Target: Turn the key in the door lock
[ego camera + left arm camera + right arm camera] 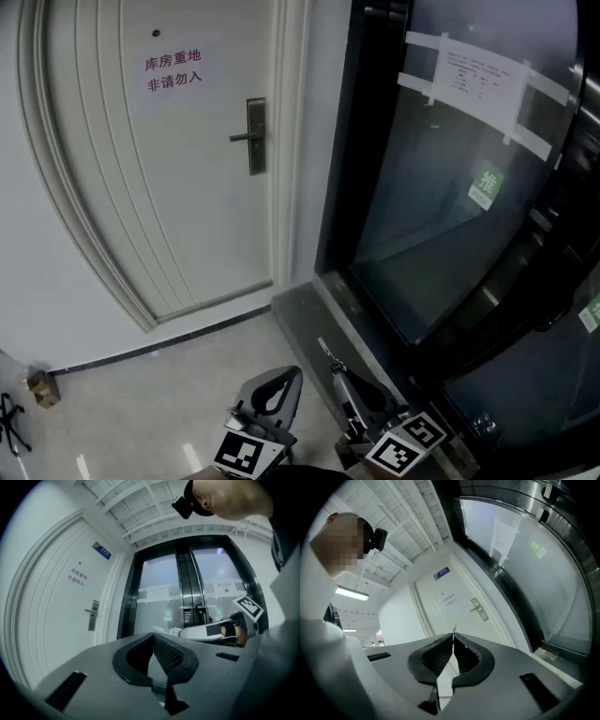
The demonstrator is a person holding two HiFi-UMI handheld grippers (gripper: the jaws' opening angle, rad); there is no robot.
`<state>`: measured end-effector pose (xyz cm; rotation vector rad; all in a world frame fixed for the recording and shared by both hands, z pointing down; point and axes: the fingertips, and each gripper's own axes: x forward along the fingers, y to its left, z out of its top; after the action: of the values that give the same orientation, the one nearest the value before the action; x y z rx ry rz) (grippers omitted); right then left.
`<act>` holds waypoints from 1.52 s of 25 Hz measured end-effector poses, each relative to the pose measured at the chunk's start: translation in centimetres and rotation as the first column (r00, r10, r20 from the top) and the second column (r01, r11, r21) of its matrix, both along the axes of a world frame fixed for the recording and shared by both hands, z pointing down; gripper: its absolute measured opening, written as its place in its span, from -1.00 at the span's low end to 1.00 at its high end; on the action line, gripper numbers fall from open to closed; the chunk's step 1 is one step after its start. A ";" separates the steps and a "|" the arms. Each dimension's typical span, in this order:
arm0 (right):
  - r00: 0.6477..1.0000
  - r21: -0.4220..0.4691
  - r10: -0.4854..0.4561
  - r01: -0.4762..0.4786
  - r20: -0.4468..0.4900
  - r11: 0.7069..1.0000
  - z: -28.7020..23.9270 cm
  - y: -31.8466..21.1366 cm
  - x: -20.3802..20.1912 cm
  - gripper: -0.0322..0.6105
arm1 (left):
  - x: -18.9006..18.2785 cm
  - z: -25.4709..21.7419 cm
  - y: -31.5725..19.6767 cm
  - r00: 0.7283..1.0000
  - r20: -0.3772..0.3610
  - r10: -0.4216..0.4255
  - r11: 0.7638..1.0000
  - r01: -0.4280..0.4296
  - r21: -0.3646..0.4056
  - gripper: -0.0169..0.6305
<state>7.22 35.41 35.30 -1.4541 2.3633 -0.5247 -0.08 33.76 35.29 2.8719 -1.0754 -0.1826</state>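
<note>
- R tool [453, 636]: jaws pinched on key [454, 629]; only its thin metal tip shows.
- L tool [153, 636]: jaws together, nothing betw. them.
- Lock plate [256, 137] w/ lever handle [241, 138] on white door [141, 206], well apart from both.

**Head view:** high, facing forward and steeply down at the door [141, 187] from well back. The left claw [286, 375] and right claw [335, 370] sit at its lower edge.

**Left claw view:** low, angled up. The door is at left and the glass doors [187, 592] at centre.

**Right claw view:** low, rolled, sighting past the key [453, 630] up at the door.

All three views share the lock [256, 137].
</note>
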 end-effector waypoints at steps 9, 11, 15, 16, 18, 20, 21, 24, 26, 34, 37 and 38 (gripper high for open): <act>1.000 -0.016 -0.024 0.024 -0.006 1.000 0.3 -8.5 -1.5 -0.84 | -1.3 0.2 -8.1 1.000 -0.015 -0.020 1.000 0.020 -0.006 -0.92; 0.999 -0.016 -0.038 0.038 -0.004 0.999 0.3 -10.3 -1.5 -0.84 | -1.5 0.3 -9.7 0.999 -0.014 -0.038 0.999 0.038 -0.014 -0.92; 0.998 -0.010 -0.069 0.069 -0.002 0.998 0.2 -14.5 -1.3 -0.84 | -1.6 0.3 -13.4 0.997 -0.007 -0.075 0.997 0.075 -0.010 -0.92; 0.997 -0.007 -0.080 0.080 -0.003 0.997 0.2 -15.6 -1.2 -0.84 | -1.6 0.3 -14.4 0.996 -0.006 -0.087 0.996 0.087 -0.007 -0.92; 0.995 0.002 -0.103 0.103 -0.002 0.995 -0.1 -17.9 -0.9 -0.84 | -1.4 0.1 -16.3 0.994 -0.003 -0.112 0.994 0.112 -0.002 -0.92; 0.992 0.007 -0.126 0.126 0.000 0.992 -0.4 -20.2 -0.7 -0.84 | -1.3 -0.1 -18.3 0.991 -0.001 -0.137 0.991 0.137 -0.001 -0.92; 0.990 0.008 -0.139 0.139 0.000 0.990 -0.6 -21.4 -0.6 -0.84 | -1.3 -0.3 -19.4 0.989 -0.001 -0.149 0.989 0.149 -0.002 -0.92; 0.985 0.006 -0.174 0.174 -0.008 0.985 -1.2 -24.8 -0.1 -0.84 | -0.7 -0.8 -22.7 0.983 -0.003 -0.184 0.983 0.184 -0.009 -0.92; 0.983 0.006 -0.183 0.183 -0.027 0.983 -1.4 -27.0 0.7 -0.84 | 0.3 -0.8 -24.8 0.981 0.004 -0.193 0.981 0.193 -0.018 -0.92; 0.967 0.002 -0.248 0.249 -0.051 0.969 -1.2 -34.9 3.1 -0.84 | 3.1 -0.7 -32.4 0.965 0.016 -0.262 0.964 0.262 -0.033 -0.92; 0.962 -0.006 -0.271 0.271 -0.041 0.963 -0.9 -37.3 3.4 -0.84 | 3.6 -0.6 -34.5 0.959 0.027 -0.282 0.959 0.283 -0.032 -0.92; 0.960 -0.010 -0.277 0.276 -0.036 0.961 -0.8 -38.1 3.3 -0.84 | 3.6 -0.5 -35.2 0.957 0.030 -0.287 0.957 0.288 -0.034 -0.92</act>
<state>10.56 -2.65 34.53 -1.1487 2.6138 -0.5753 3.53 -1.49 34.75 2.6772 -1.4824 -0.1399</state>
